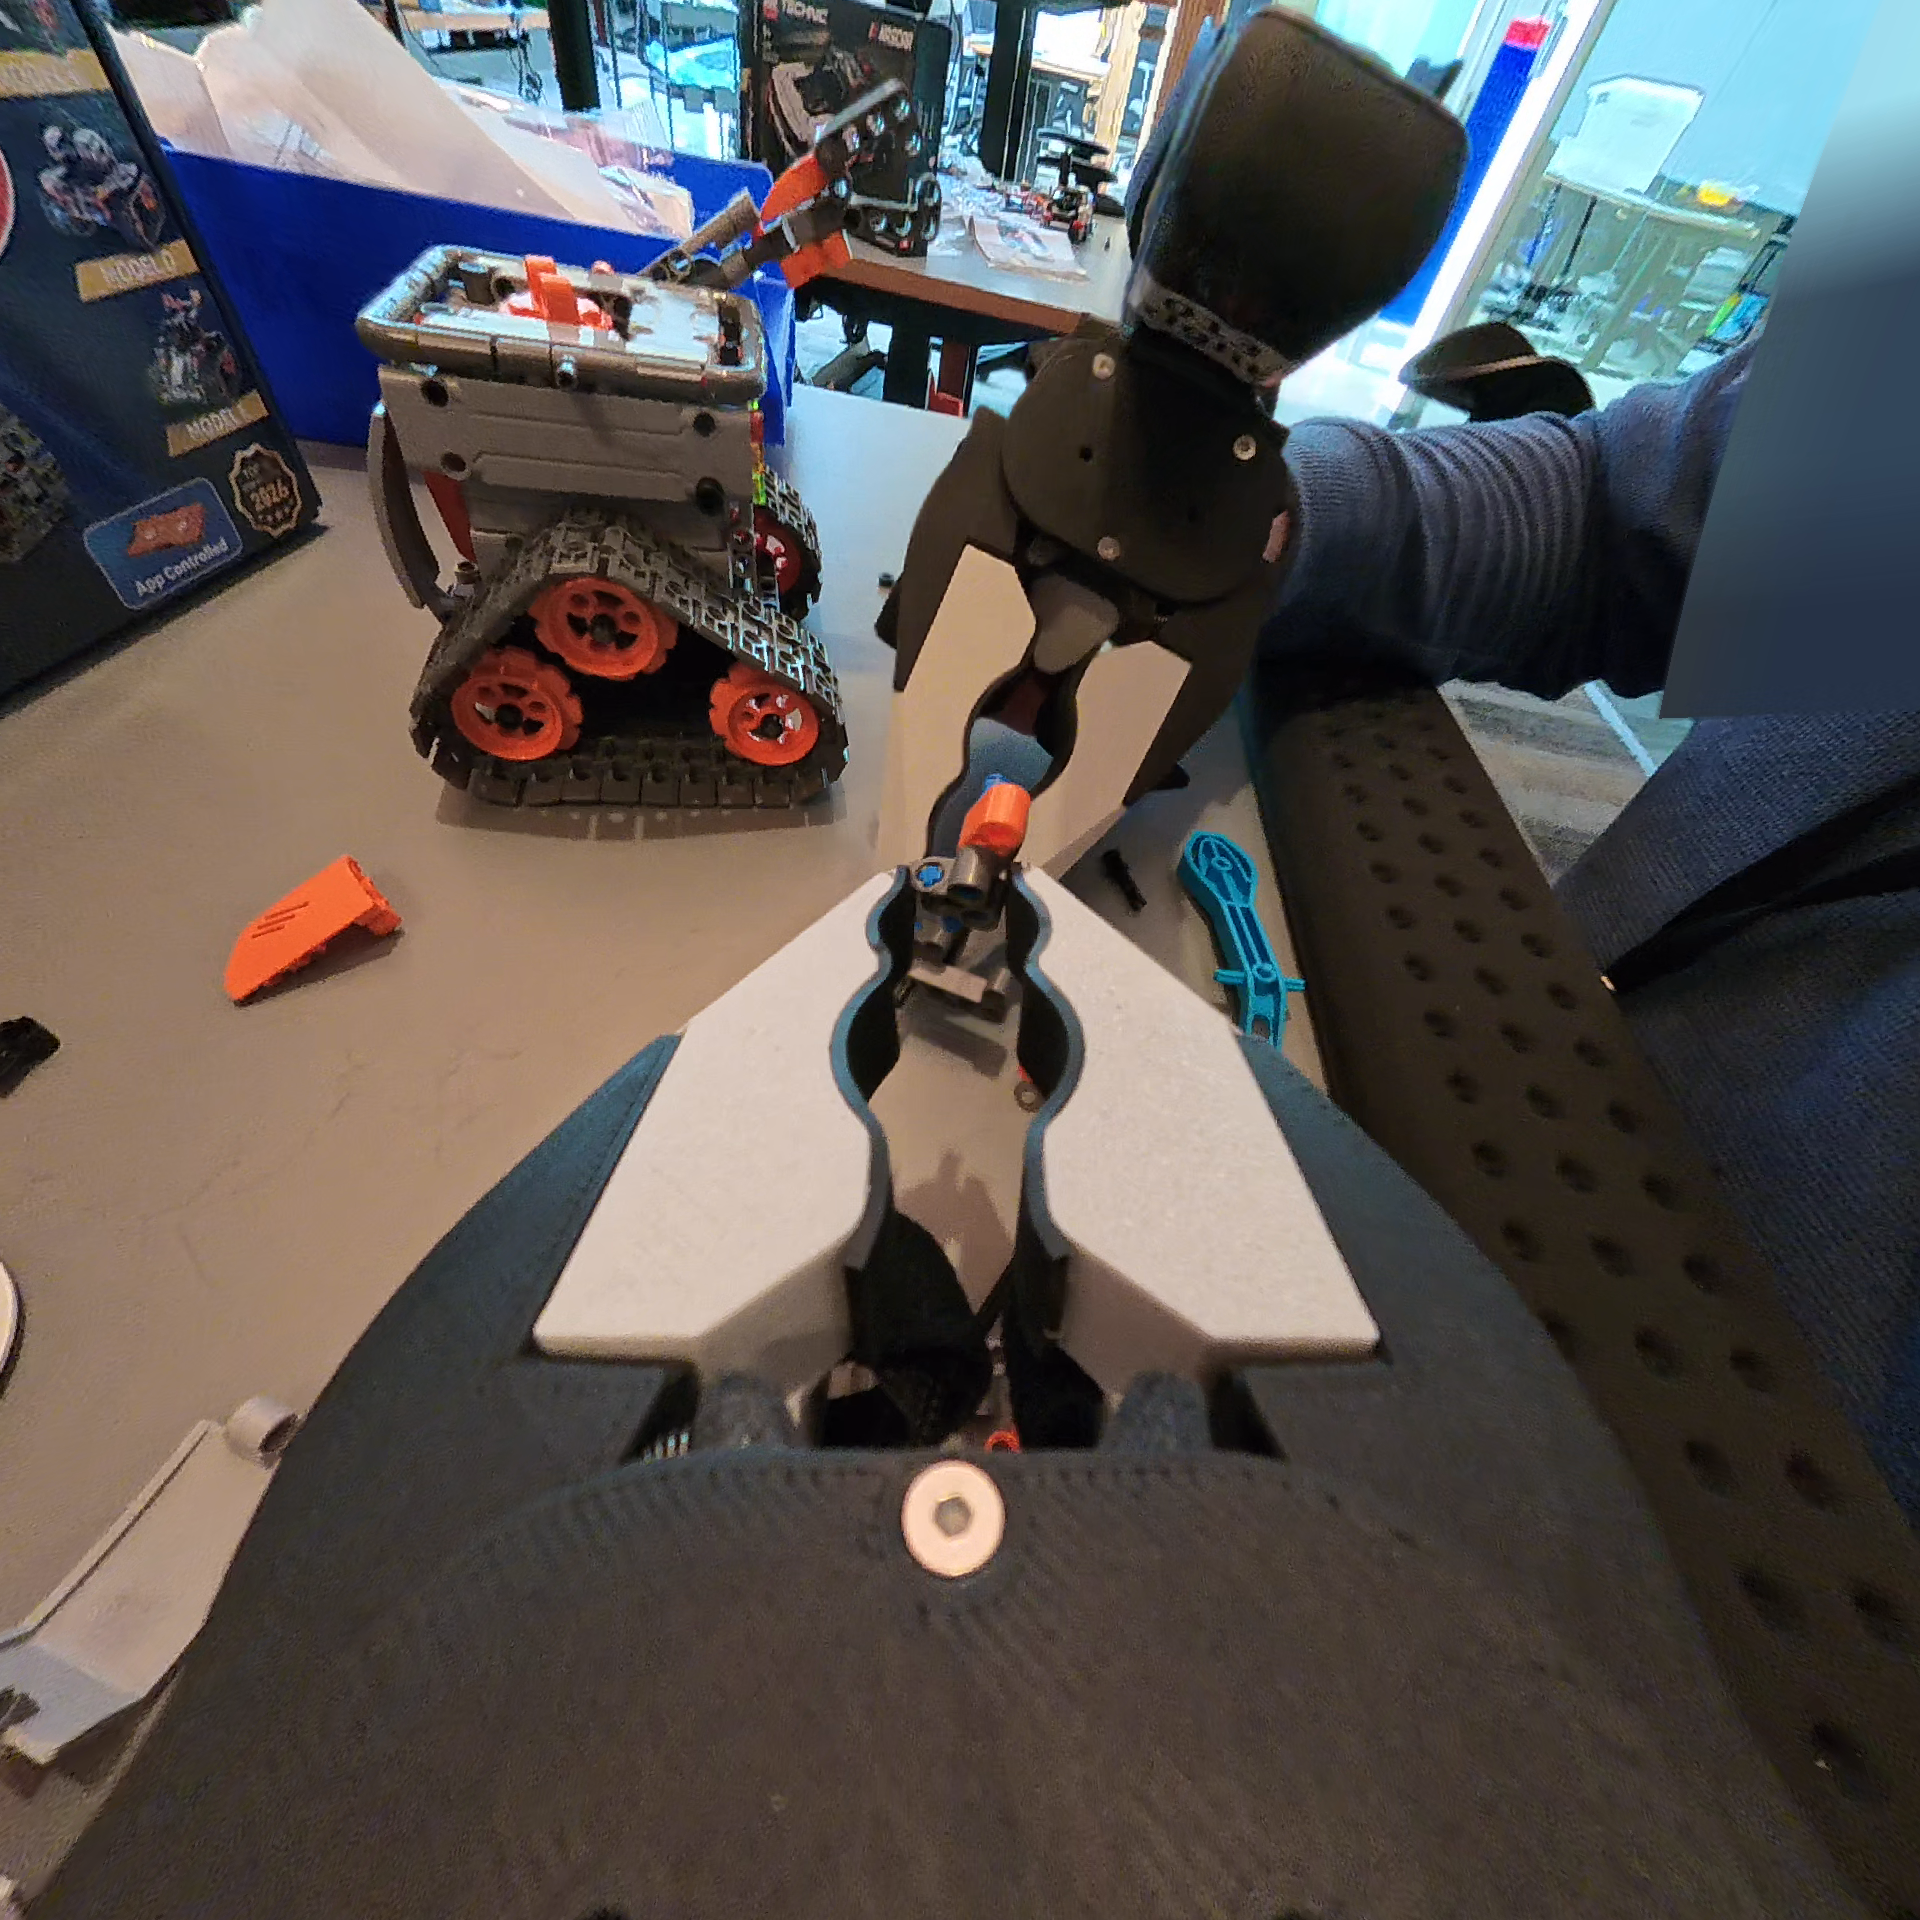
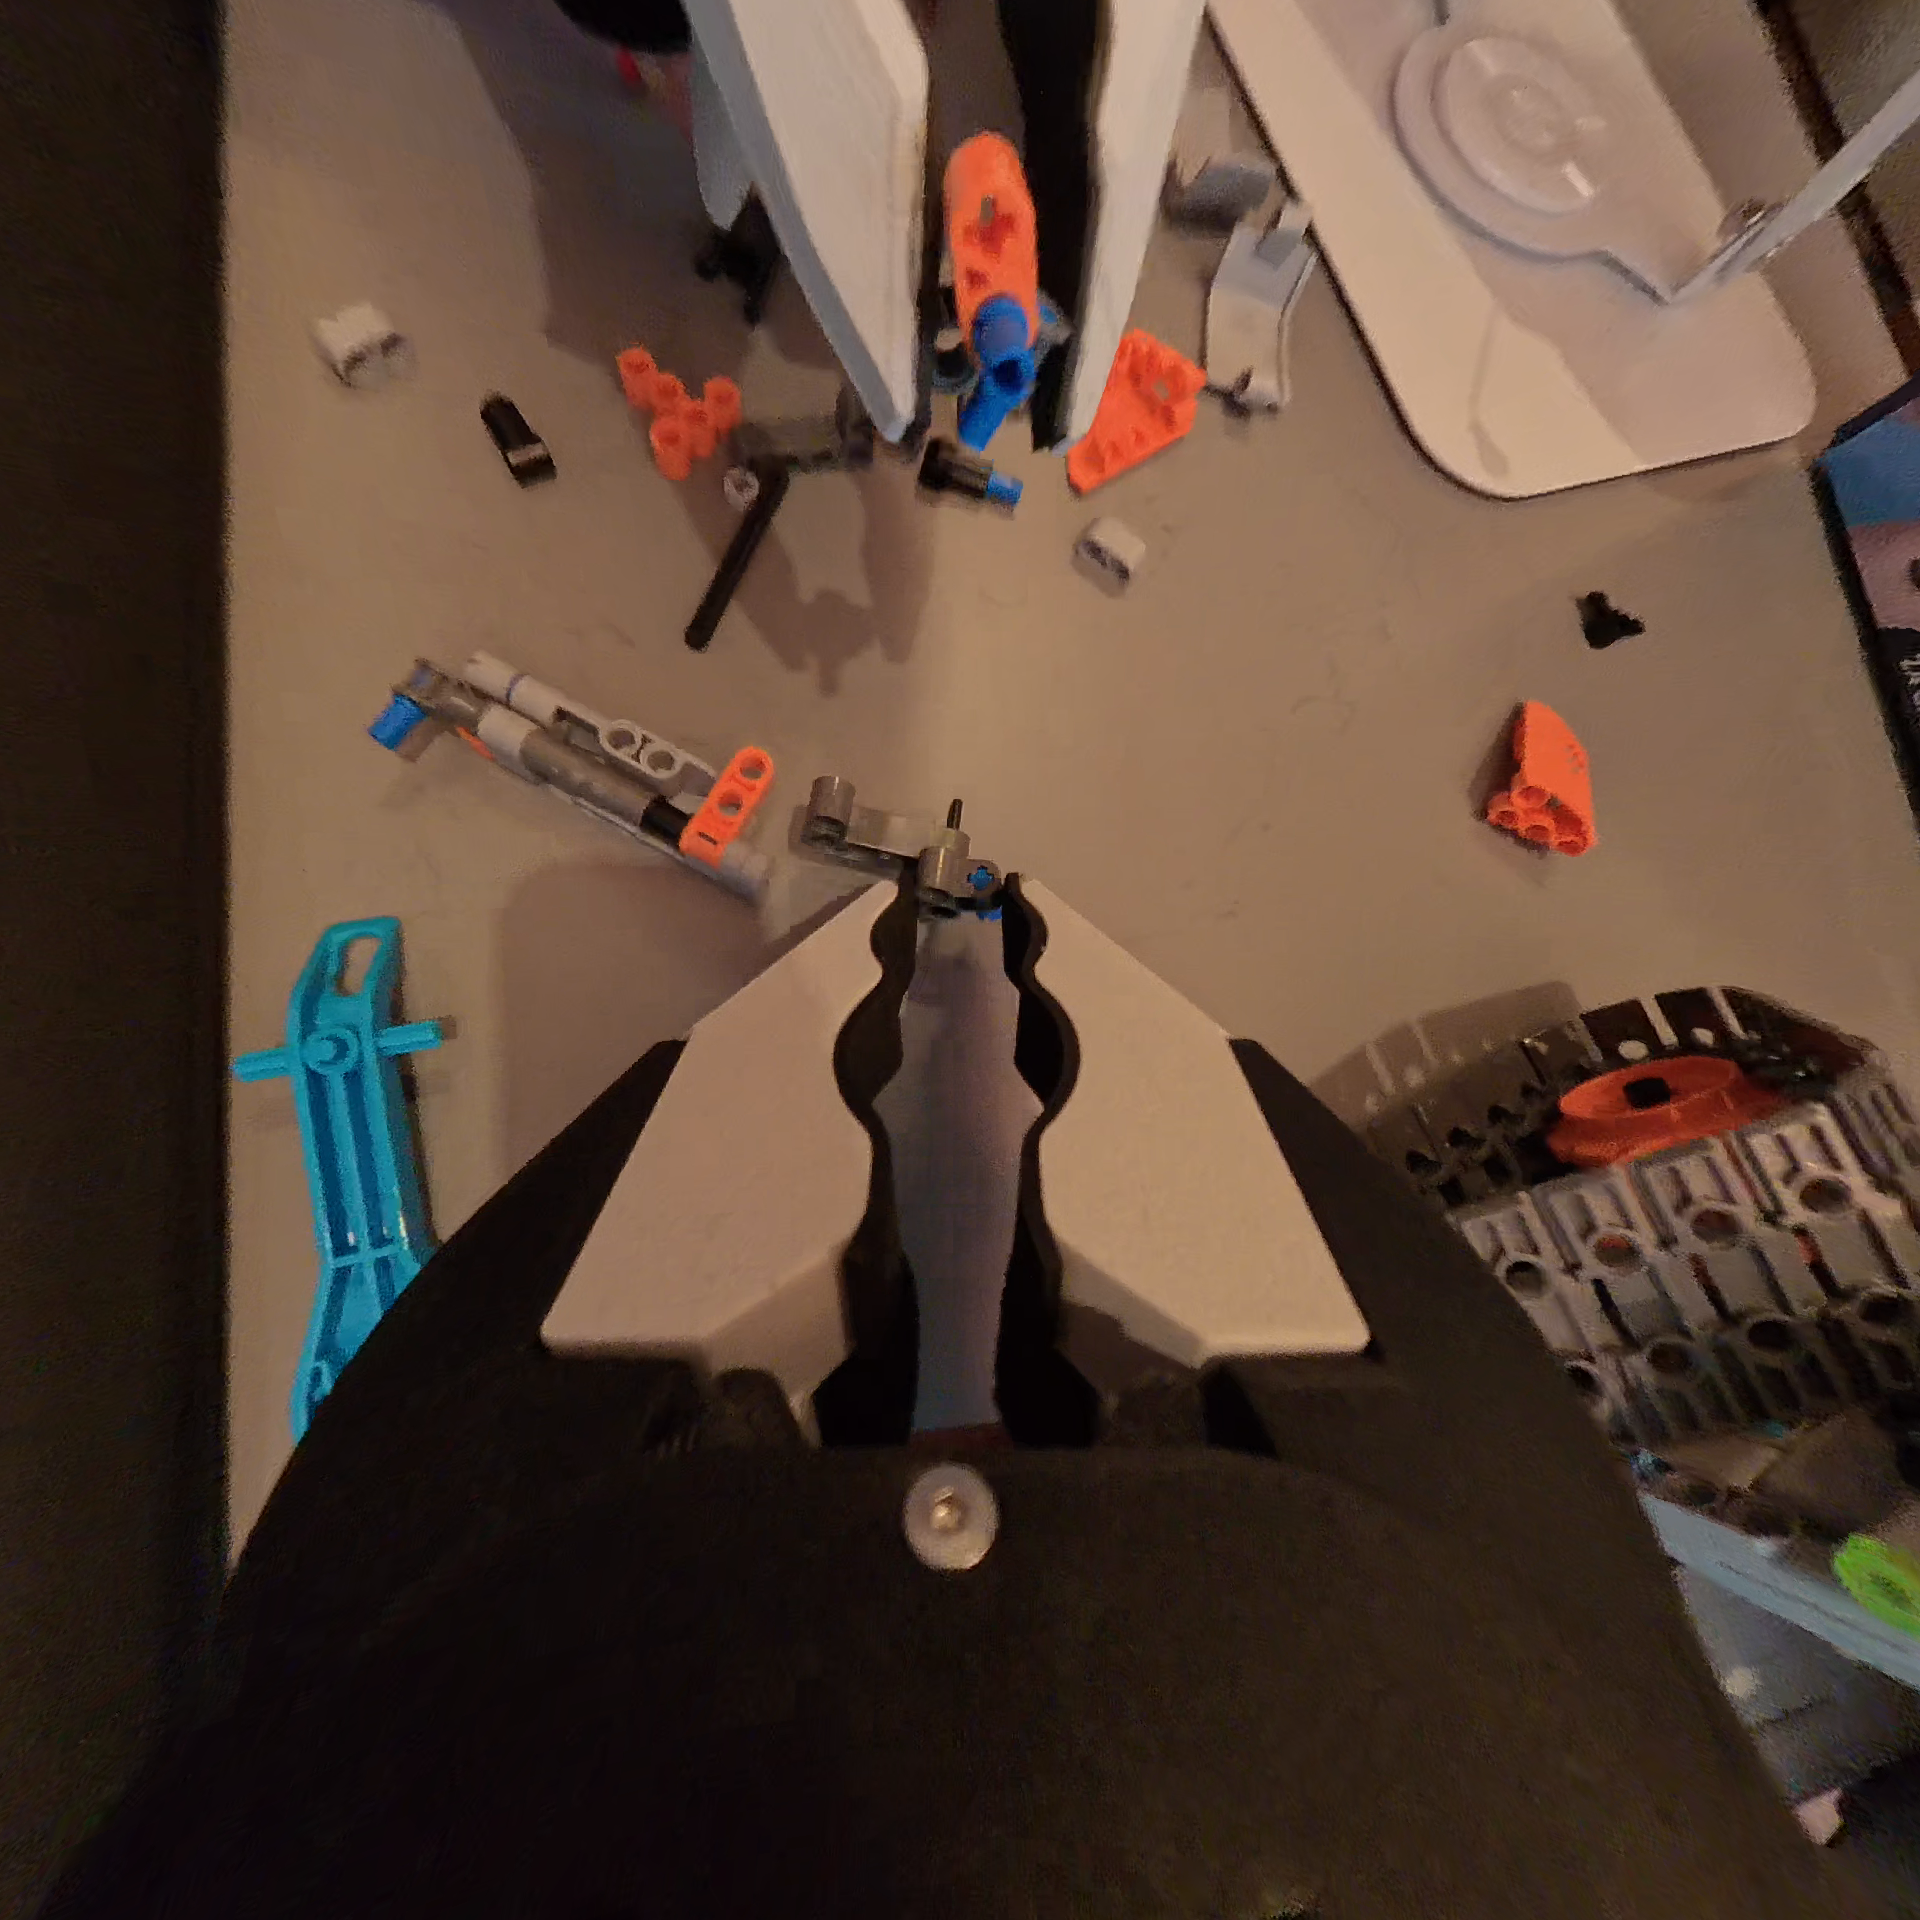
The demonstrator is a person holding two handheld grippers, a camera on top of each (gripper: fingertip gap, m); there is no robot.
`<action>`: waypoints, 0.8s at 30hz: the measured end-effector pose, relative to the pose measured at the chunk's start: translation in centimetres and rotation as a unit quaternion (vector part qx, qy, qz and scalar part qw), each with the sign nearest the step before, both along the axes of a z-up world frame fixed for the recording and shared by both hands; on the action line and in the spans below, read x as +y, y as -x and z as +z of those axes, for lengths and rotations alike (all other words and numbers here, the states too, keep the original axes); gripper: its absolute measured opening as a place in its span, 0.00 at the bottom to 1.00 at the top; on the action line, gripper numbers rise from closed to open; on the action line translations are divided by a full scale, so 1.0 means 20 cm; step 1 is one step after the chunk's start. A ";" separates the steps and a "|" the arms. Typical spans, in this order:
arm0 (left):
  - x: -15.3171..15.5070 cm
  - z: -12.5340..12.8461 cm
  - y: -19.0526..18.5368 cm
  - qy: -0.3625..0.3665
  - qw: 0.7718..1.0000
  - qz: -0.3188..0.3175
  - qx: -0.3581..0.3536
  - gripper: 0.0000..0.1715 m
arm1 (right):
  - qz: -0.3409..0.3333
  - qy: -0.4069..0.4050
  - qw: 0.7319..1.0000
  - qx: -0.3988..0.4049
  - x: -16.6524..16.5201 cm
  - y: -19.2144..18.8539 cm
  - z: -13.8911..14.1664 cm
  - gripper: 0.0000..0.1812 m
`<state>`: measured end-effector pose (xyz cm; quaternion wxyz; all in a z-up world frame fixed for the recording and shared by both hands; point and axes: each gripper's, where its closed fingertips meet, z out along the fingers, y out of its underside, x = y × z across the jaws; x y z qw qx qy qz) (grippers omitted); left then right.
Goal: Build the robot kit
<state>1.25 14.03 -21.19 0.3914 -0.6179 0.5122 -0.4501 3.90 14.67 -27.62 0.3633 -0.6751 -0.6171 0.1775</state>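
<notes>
Held piece: small grey-and-blue connector assembly (image 2: pixel 951 868) with a grey arm reaching toward 9 o'clock, above the table (image 2: pixel 1195 727).
Left gripper (image 1: pixel 958 894): fingers together on a grey-blue connector (image 1: pixel 954 883) capped by an orange piece (image 1: pixel 992 816).
Right gripper (image 2: pixel 956 894): tips clamped on the connector assembly; in the left wrist view it hangs at 12 o'clock, pointing down, a blue sleeve (image 1: pixel 1475 540) behind.
Nearby: tracked vehicle (image 1: pixel 623 582) at 11 o'clock; cyan tool (image 2: pixel 348 1122) at 8 o'clock; orange wedge (image 1: pixel 307 925) at 9 o'clock.

Tracked toy vehicle (image 1: pixel 613 540) (orange wheels), teal tool (image 2: pixel 348 1101)
</notes>
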 end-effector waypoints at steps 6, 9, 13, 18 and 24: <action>-0.03 0.11 0.01 0.006 0.998 -0.019 -0.057 0.08 | 0.014 0.006 0.994 0.110 -0.03 0.01 0.27 0.07; -0.06 0.16 0.01 0.004 0.996 -0.035 -0.080 0.08 | 0.030 0.010 0.988 0.152 -0.07 0.03 0.39 0.07; -0.09 0.21 0.00 0.007 0.993 -0.051 -0.107 0.09 | 0.048 0.006 0.983 0.177 -0.12 0.04 0.48 0.07; -0.12 0.23 0.00 0.004 0.991 -0.065 -0.116 0.09 | 0.062 -0.013 0.981 0.184 -0.16 0.06 0.53 0.07; -0.12 0.23 -0.01 -0.004 0.992 -0.065 -0.111 0.09 | 0.070 -0.012 0.980 0.188 -0.17 0.07 0.55 0.07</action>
